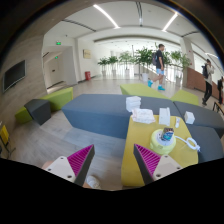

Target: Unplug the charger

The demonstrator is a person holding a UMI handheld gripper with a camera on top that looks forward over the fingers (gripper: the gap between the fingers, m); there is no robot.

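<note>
Tongs (pixel 116 162) are spread wide open with nothing between the pink pads, hovering over the near end of a yellow tabletop (pixel 138 150). Looks like we're in the approach step, nothing touched yet.

Just ahead, at about 1 o'clock from the tongs, there's a yellowish bowl (pixel 163 140) with something pale green and white in it; can't tell what. At 2 o'clock, on the tabletop's edge, lies a small white object (pixel 192 145) that may be the charger, though I honestly can't make out a plug or socket. Further on sit white boxy things (pixel 143 116).

Next move, I'd guess: swing toward that white piece and find the cable.

Way beyond, at 12 o'clock, a person (pixel 159 66) stands near plants (pixel 128 60).
</note>
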